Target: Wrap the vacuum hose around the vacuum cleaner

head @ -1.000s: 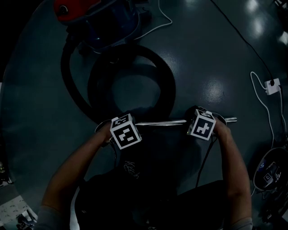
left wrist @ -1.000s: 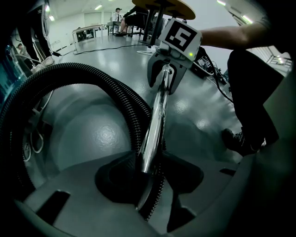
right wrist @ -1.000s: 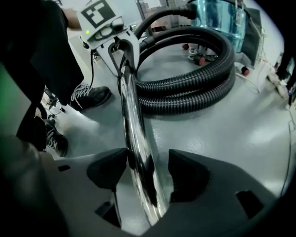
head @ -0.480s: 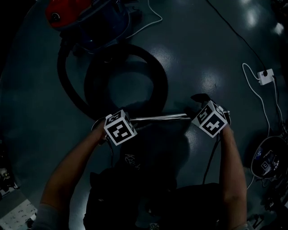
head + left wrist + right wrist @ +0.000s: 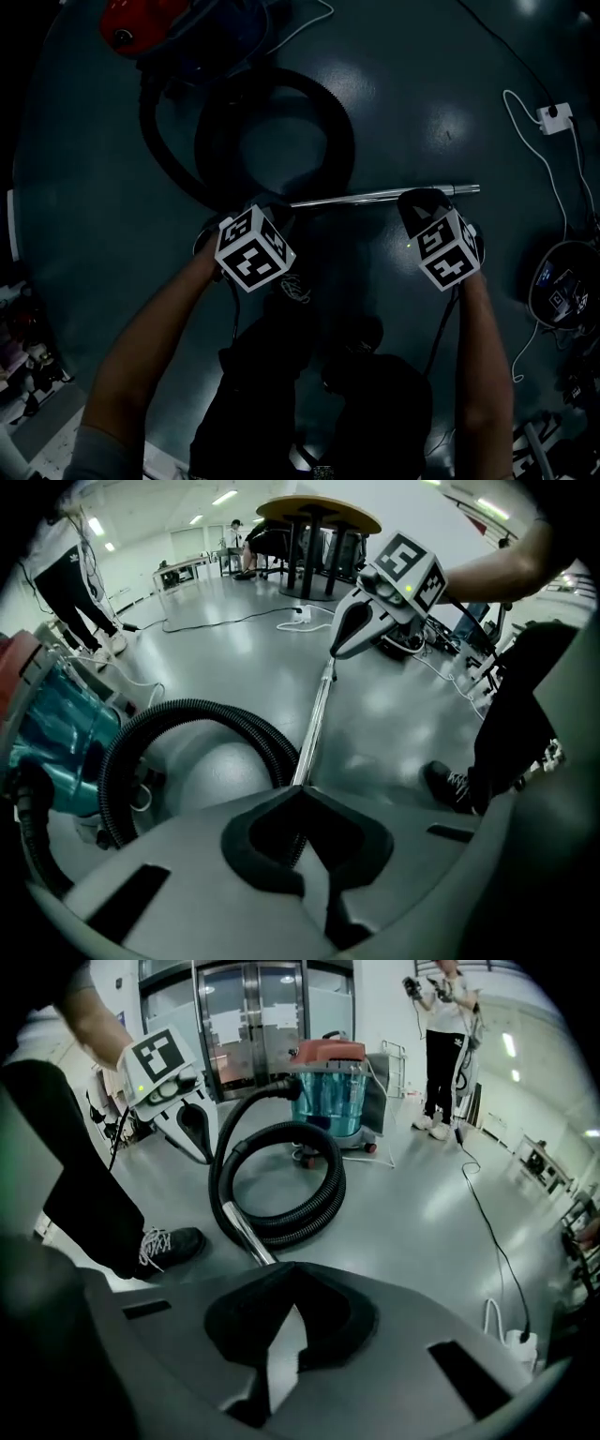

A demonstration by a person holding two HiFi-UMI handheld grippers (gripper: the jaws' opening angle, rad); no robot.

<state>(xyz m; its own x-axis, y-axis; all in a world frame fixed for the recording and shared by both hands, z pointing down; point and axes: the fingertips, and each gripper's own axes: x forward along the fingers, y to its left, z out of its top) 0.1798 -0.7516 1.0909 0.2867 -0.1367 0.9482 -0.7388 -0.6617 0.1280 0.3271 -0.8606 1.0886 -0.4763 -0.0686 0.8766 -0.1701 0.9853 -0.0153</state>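
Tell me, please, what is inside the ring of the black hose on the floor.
Inside the black hose ring only bare grey floor shows. The floor beneath the hose itself is covered, and in the right gripper view the metal tube hides part of its near rim.

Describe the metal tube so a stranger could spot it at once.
Start at the red-topped vacuum cleaner at the top left of the head view and follow its black ribbed hose round the coil. At the hose's end is the metal tube: thin, straight and shiny, unlike the dark, curved hose.
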